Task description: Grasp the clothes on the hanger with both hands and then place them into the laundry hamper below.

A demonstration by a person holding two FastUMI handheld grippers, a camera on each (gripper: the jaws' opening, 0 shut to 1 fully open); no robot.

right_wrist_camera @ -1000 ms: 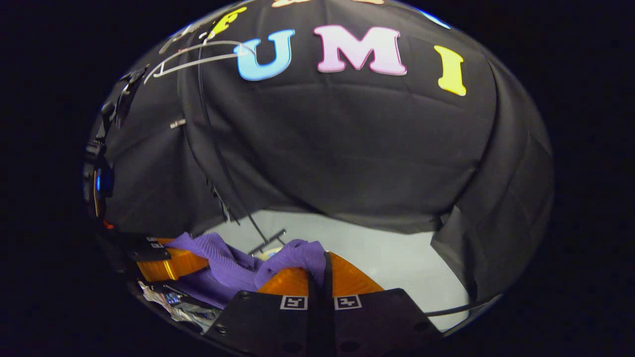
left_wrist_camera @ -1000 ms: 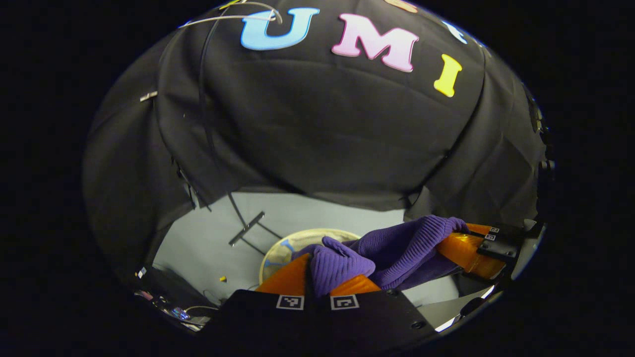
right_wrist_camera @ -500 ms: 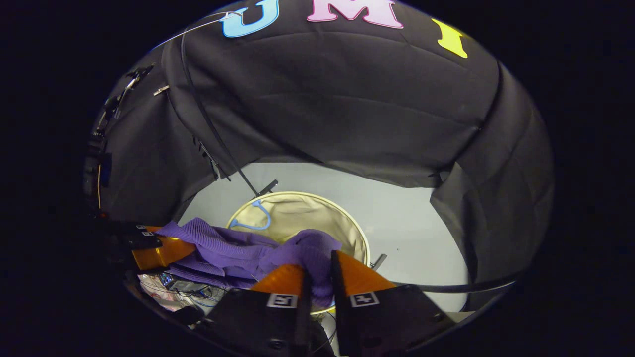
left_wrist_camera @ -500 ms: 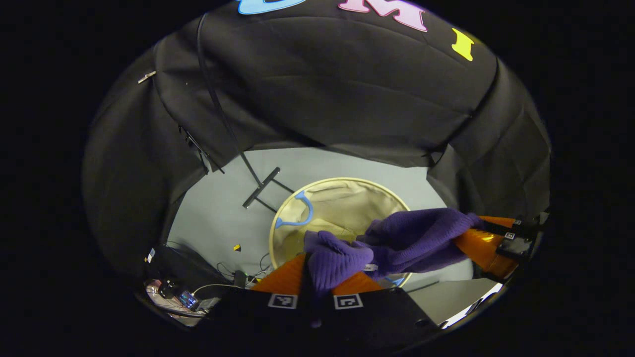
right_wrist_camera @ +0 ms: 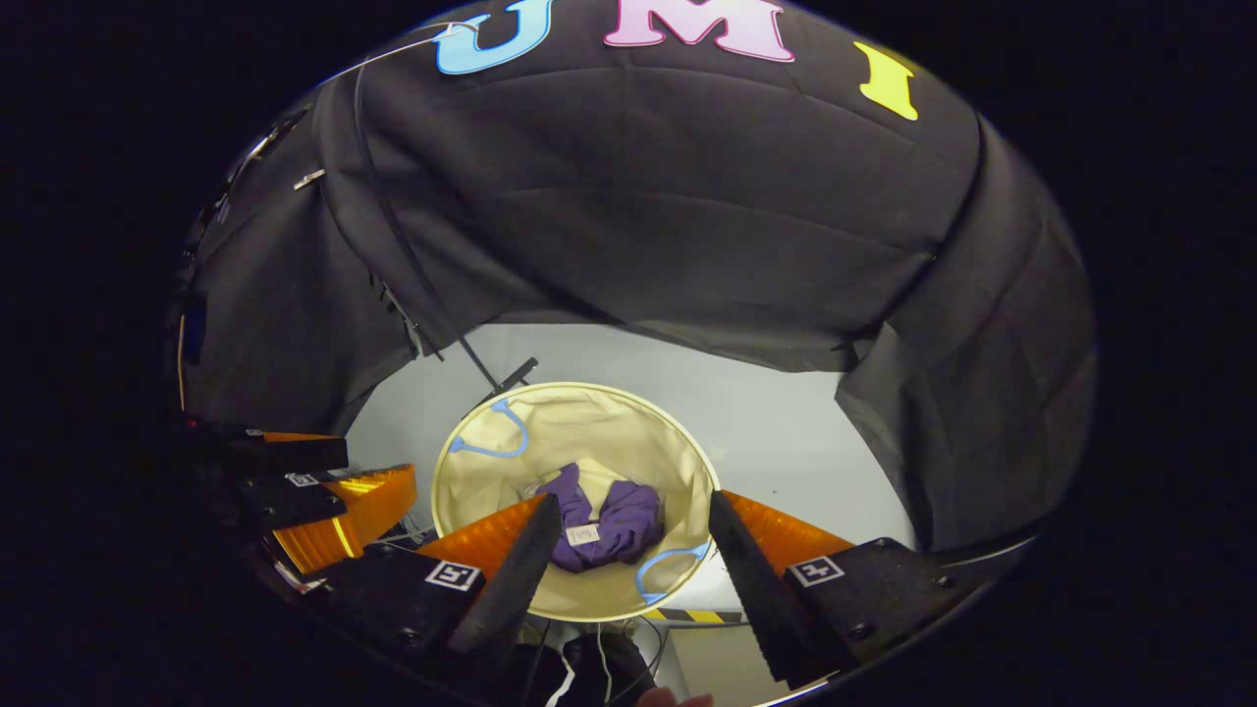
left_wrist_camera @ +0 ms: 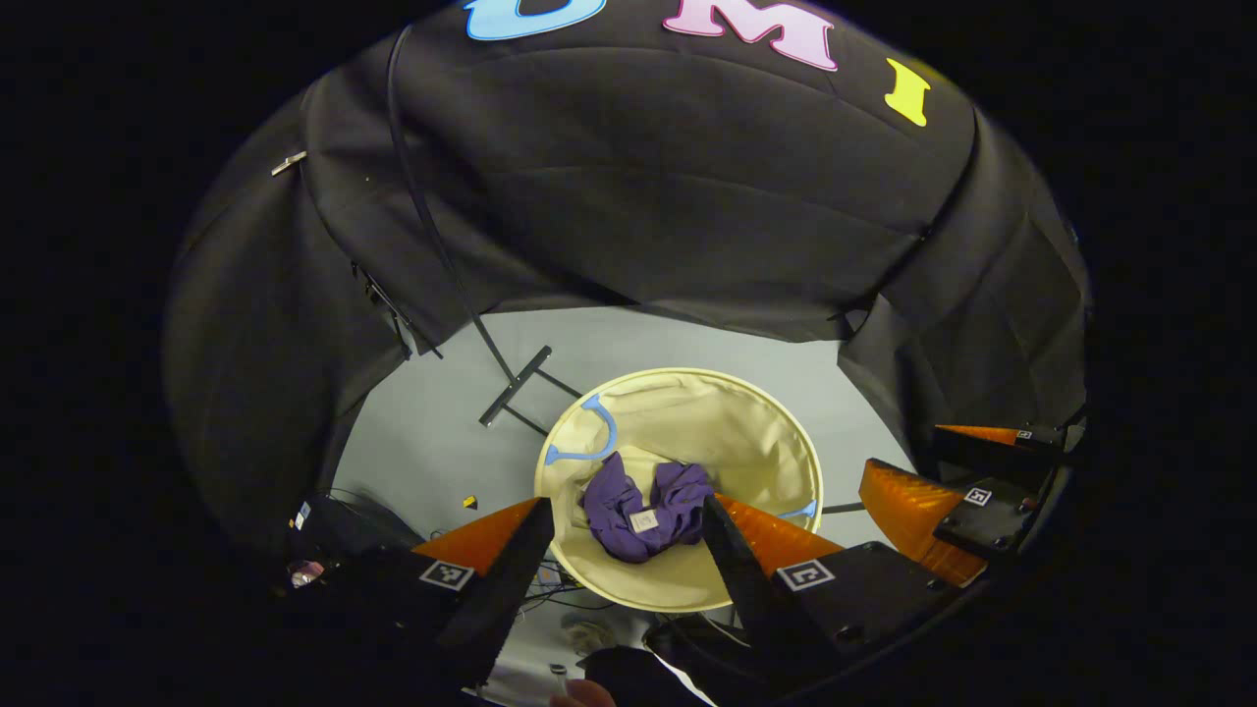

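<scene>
Both grippers, left gripper (left_wrist_camera: 624,520) and right gripper (right_wrist_camera: 628,516), hang spread wide and empty over the hamper (left_wrist_camera: 776,432). The purple garment (left_wrist_camera: 643,511) lies crumpled inside, seemingly fully within the rim. Withdraw straight upward, avoiding the hamper's edge.

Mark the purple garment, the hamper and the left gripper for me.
purple garment (left_wrist_camera: 643,511), left gripper view: middle of the crumpled heap, by its white tag.
laundry hamper (left_wrist_camera: 776,417), left gripper view: far inner wall under the rim.
left gripper (left_wrist_camera: 624,535), left gripper view: midway between its spread fingertips.
</scene>
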